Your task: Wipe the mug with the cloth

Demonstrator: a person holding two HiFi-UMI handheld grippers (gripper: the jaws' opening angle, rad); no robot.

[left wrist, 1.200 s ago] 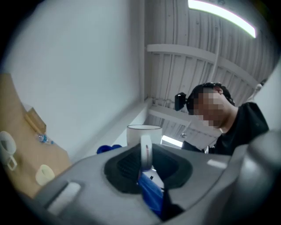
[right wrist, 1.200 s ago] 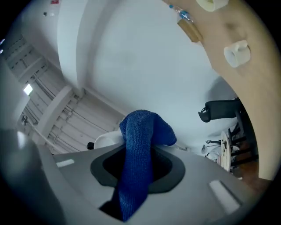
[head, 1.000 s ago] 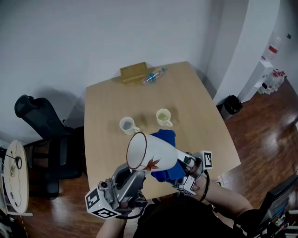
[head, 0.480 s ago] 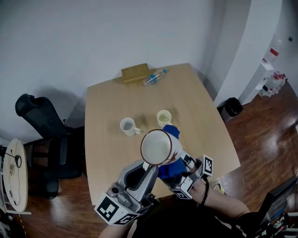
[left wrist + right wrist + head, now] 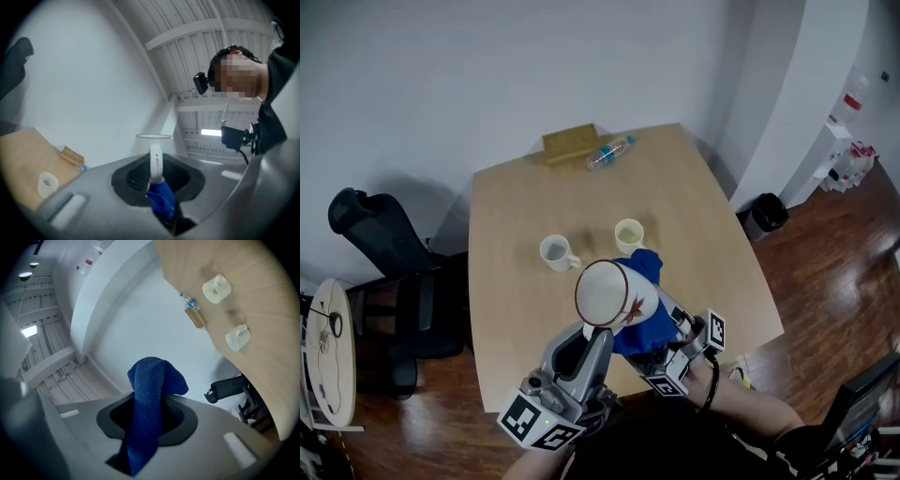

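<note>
held mug (image 5: 605, 291): white, thin brown-red rim, orange-red leaf print on the side (only partly visible). cloth (image 5: 645, 326): solid blue, fine knit texture. left gripper (image 5: 598, 336) and right gripper (image 5: 145, 420): grey, with black-and-white square markers. table (image 5: 694, 197): light wood grain. white cup (image 5: 555, 252), cream cup (image 5: 629, 235). chair (image 5: 384, 253) black. floor (image 5: 825, 272) dark red-brown wood.

The left tongs (image 5: 600, 334) have a smooth grey moulded shell with a black oval recess around the jaws. Their cube (image 5: 534, 424) of black-and-white square markers sits at 7 o'clock in the head view. The right tongs (image 5: 667, 321) are the same grey, with their marker cube (image 5: 713, 330) at 4 o'clock and a black cable (image 5: 711, 386) looping beside it. The person wears a dark top (image 5: 675, 441) and a black head-mounted camera (image 5: 201, 82).
</note>
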